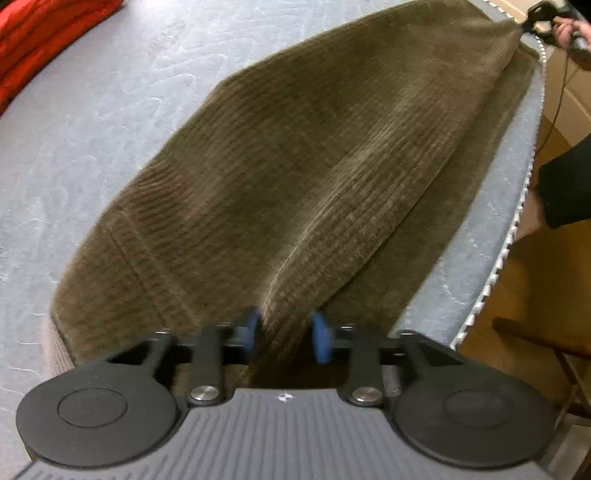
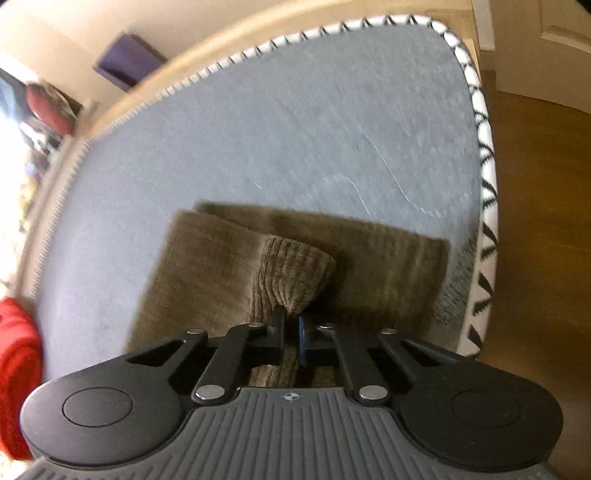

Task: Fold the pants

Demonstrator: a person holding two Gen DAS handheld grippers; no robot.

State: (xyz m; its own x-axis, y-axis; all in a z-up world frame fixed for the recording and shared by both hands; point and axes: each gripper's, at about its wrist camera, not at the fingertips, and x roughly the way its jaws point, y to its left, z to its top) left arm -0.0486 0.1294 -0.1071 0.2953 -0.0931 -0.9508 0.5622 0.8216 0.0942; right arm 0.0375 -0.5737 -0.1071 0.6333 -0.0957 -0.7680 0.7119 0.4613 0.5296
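Note:
Olive-brown corduroy pants point(image 1: 295, 166) lie lengthwise on a grey-blue quilted mattress point(image 1: 92, 129). My left gripper point(image 1: 284, 332) is shut on a bunched edge of the pants at the near end, lifting a ridge of cloth. My right gripper point(image 2: 291, 328) is shut on a pinched fold of the pants point(image 2: 291, 273) at the other end; it also shows far off in the left wrist view point(image 1: 524, 24), holding the far corner taut. In the right wrist view the leg ends point(image 2: 332, 240) lie flat on the mattress point(image 2: 258, 129) beyond the held fold.
A red folded cloth point(image 1: 40, 40) lies on the mattress at the far left, also in the right wrist view point(image 2: 14, 358). The mattress edge with white piping point(image 1: 517, 221) runs along the right, wooden floor point(image 2: 543, 221) beyond it. A dark wooden chair point(image 1: 546, 343) stands beside the bed.

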